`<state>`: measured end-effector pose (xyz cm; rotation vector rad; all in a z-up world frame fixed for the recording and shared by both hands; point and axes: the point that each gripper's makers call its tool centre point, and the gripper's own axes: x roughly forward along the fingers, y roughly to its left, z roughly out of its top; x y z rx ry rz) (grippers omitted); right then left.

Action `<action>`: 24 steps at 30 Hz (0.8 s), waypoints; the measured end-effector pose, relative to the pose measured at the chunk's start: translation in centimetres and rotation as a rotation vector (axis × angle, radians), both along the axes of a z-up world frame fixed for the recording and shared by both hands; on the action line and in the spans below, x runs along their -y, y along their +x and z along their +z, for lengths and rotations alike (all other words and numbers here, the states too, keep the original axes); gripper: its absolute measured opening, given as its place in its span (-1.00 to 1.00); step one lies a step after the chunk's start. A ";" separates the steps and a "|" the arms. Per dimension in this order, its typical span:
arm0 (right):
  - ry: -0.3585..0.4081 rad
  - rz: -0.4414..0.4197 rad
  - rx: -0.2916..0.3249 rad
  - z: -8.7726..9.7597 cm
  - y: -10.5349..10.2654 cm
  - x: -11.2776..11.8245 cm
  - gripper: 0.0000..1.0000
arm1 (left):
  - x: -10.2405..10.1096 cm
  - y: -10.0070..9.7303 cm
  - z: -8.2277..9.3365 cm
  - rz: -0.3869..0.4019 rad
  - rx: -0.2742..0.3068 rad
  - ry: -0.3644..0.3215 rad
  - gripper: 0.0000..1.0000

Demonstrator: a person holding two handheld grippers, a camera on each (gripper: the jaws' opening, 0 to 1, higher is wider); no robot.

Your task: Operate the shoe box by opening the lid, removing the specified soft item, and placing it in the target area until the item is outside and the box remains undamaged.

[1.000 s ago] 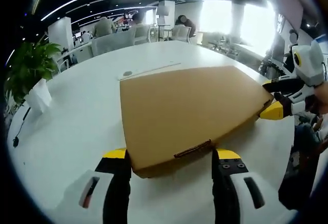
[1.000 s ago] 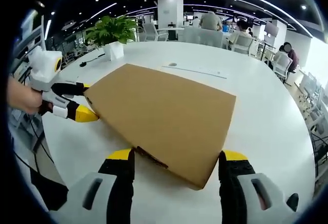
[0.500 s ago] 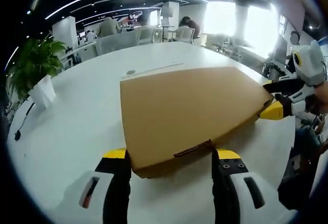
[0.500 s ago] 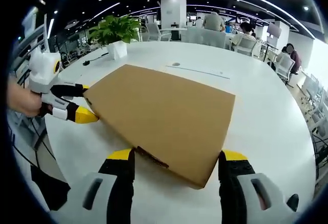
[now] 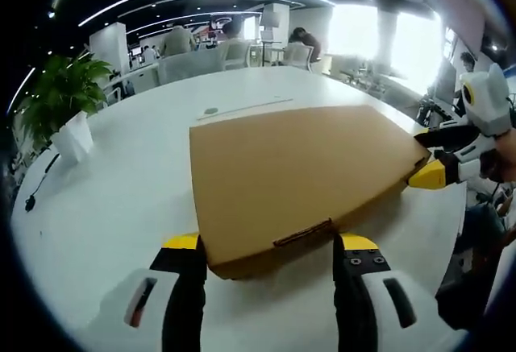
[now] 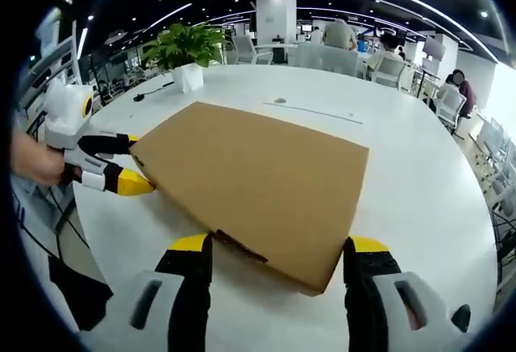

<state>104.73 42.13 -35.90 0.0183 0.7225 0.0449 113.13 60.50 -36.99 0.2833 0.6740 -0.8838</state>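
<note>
A flat brown cardboard shoe box (image 5: 290, 175) lies on the round white table (image 5: 121, 199) with its lid down. My left gripper (image 5: 268, 244) is open, its yellow-tipped jaws standing either side of the box's near edge, where a small lid tab (image 5: 302, 233) shows. In the right gripper view the same box (image 6: 258, 183) sits between the jaws of my open right gripper (image 6: 278, 246). The left gripper (image 6: 121, 163) straddles the box's left corner there, held by a hand. In the left gripper view the right gripper (image 5: 431, 157) straddles the far right corner.
A potted plant in a white pot (image 5: 68, 118) stands on the table's far left, also seen as the potted plant (image 6: 184, 58) beyond the box. A small round table port (image 5: 210, 111) lies behind the box. Office chairs and seated people are beyond the table.
</note>
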 end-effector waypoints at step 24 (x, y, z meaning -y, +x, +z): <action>0.000 0.029 -0.010 0.2 -1.5 -0.9 0.40 | -1.1 -1.9 0.1 0.023 -0.004 0.009 0.23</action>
